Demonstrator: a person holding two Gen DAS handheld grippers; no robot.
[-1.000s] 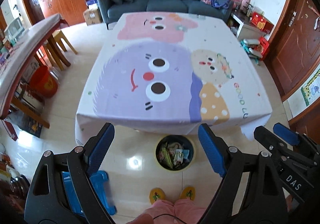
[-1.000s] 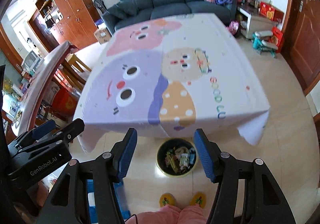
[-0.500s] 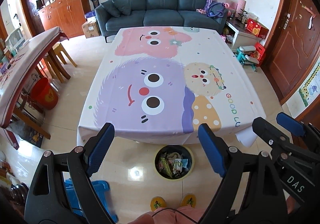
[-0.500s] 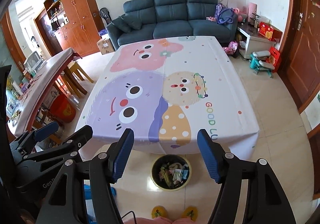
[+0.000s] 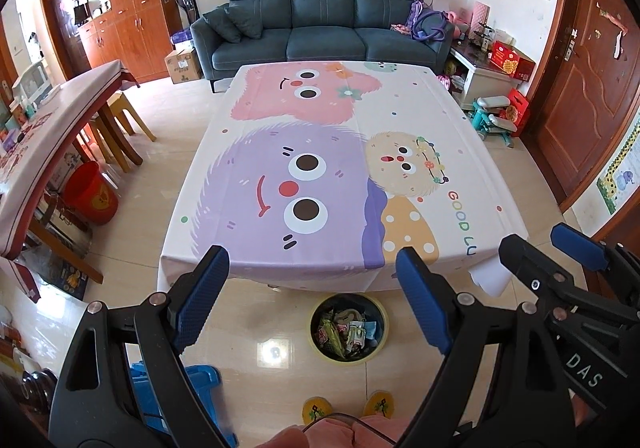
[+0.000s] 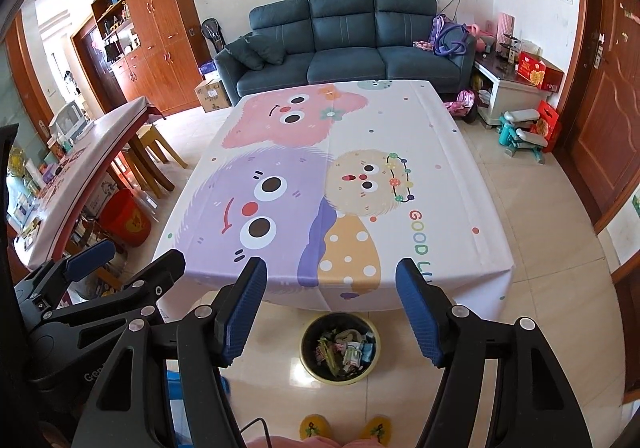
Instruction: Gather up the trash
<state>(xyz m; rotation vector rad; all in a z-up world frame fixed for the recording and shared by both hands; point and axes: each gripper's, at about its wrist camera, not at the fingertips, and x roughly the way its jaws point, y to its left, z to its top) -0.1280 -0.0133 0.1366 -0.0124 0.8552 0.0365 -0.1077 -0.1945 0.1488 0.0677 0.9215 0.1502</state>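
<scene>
The left gripper (image 5: 312, 292) and the right gripper (image 6: 332, 304) were both spread wide and empty, held level above the floor. Below them, the round trash bin (image 5: 348, 328) stood upright beside the cartoon tablecloth (image 5: 320, 167), full of wrappers.

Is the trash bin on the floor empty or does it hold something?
Holding trash: crumpled wrappers fill the bin bottom, well below the rim.

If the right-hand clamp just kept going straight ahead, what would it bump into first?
Probably the cartoon tablecloth: the right gripper, jaws open and empty, points down at the near part of the table. The trash bin sits lower, beneath that line. Depth is hard to judge.
</scene>
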